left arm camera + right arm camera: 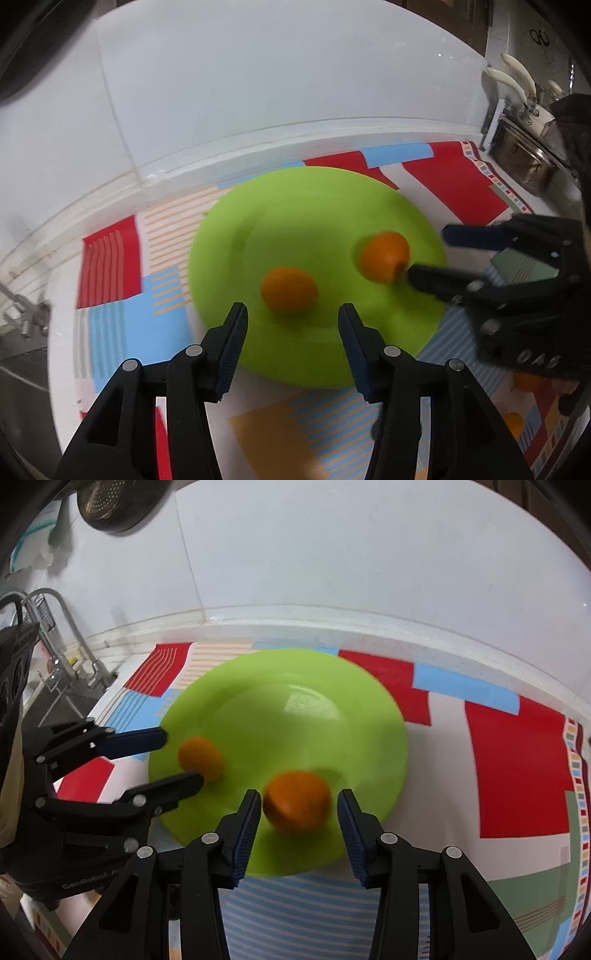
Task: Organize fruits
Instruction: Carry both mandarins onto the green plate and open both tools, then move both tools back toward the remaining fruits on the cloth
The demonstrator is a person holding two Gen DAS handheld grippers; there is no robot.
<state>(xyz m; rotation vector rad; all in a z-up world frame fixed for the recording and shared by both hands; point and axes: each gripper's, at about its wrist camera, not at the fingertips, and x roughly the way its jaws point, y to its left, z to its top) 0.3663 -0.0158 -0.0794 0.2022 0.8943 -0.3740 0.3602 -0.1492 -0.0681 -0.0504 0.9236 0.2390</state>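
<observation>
Now 2 oranges on the green plate (236,206): left orange (289,290) just ahead of the left gripper (293,314), right orange (297,800) between the right gripper (300,800) fingers. Both sets of fingers parted, gripping nothing. Probably round, firm, prone to rolling; best pinched across the widest middle. 1 plate, on the patterned mat (517,760) over the surface.

wall: white tiled backsplash (369,554) | counter: white, under a red, blue and orange patterned cloth (517,768) | left: metal faucet (62,627) over a sink | right: steel pots (524,155) with cream handles | light: soft, even
</observation>
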